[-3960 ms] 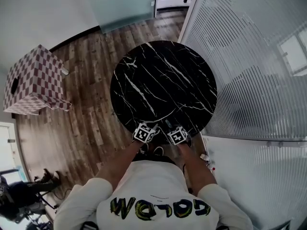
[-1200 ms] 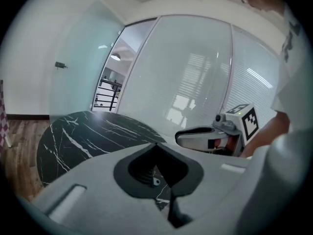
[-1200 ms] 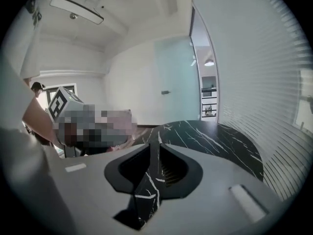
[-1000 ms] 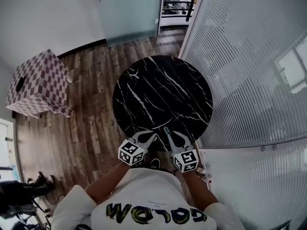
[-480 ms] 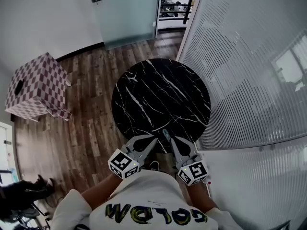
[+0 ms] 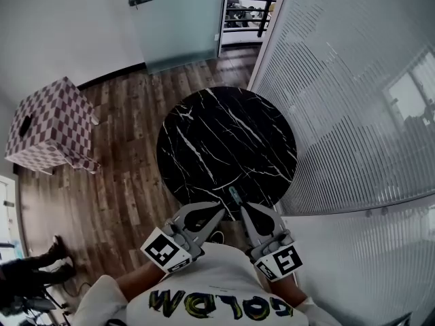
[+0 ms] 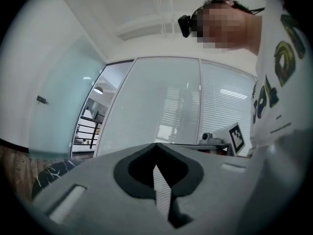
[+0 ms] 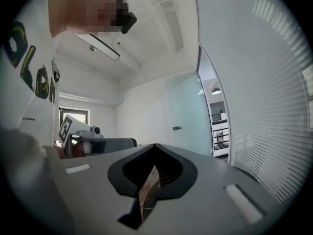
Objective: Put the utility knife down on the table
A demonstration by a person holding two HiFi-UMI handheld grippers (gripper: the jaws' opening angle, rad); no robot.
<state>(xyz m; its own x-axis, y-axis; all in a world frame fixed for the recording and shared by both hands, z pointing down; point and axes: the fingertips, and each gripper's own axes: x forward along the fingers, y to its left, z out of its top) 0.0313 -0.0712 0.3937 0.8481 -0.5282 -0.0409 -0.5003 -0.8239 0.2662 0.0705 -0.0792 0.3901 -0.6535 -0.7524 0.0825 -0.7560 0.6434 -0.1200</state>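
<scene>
Looks all but done. Shows, in the head view, a small teal sliver just past the fingertips of the right gripper [image 6: 240, 207], taken here for the utility knife [image 6: 234, 194] and judged to lie on the near part of the round black table [image 6: 224, 134]; too small to tell blade from handle, or to rule out contact with those tips. Finds nothing between the right fingers [image 8: 220, 180] in the right gripper view: pressed together, with only a thin slit between them. Reads the same for the left gripper [image 6: 221, 210]: fingers [image 7: 98, 180] closed tip to tip, empty, with the knife just off their tips to the right. Puts both pairs of tips side by side, near each other yet apart, over the table's near edge and close to the person's shirt [image 6: 217, 270]. Leaves little to do: by this judgement, only drawing both pairs of fingers clear and checking for a flat, settled rest so near the rim. Calls for care with the closed right tips, to avoid nudging the knife off the rim.
</scene>
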